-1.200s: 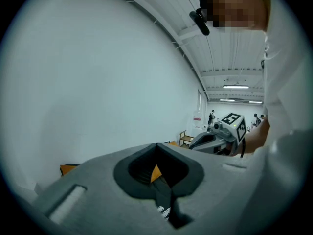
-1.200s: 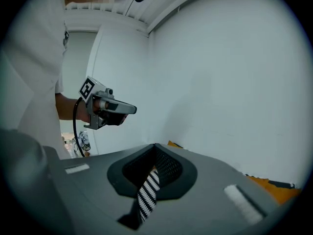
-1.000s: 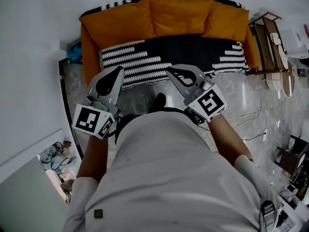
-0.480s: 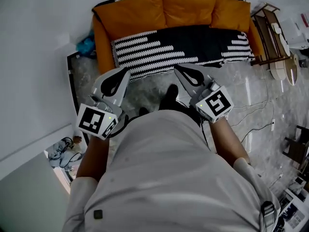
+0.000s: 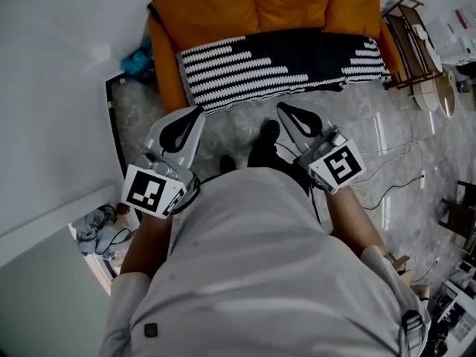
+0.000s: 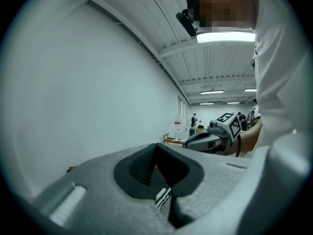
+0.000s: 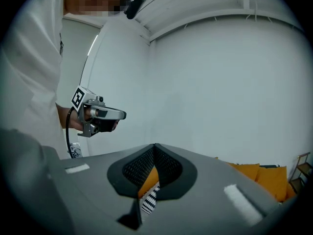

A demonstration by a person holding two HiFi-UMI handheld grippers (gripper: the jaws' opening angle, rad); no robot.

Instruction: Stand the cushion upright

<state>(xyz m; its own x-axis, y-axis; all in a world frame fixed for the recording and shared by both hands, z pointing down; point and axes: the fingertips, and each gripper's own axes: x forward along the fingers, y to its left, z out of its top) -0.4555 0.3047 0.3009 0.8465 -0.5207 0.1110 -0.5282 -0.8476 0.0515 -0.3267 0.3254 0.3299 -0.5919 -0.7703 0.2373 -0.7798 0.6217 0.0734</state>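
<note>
Our left gripper (image 5: 197, 112) & right gripper (image 5: 284, 108): jaws together, empty, short of sofa (image 5: 165, 62). Its orange cushions (image 5: 286, 2) look soft, light, so we'd pinch a top corner.

The sofa (image 5: 223, 10) now lies farther off. The left gripper (image 5: 198, 111) and right gripper (image 5: 283, 107) have drawn back from its striped cover (image 5: 275, 62) and are now over the floor (image 5: 234, 125).

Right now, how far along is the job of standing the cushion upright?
Done, it seems: all three orange cushions appear to stand against the sofa back, behind the striped throw. In hand: nothing; the left hand-held gripper and right hand-held gripper are shut and empty, short of the sofa. Left: no lying cushion is visible.
</note>
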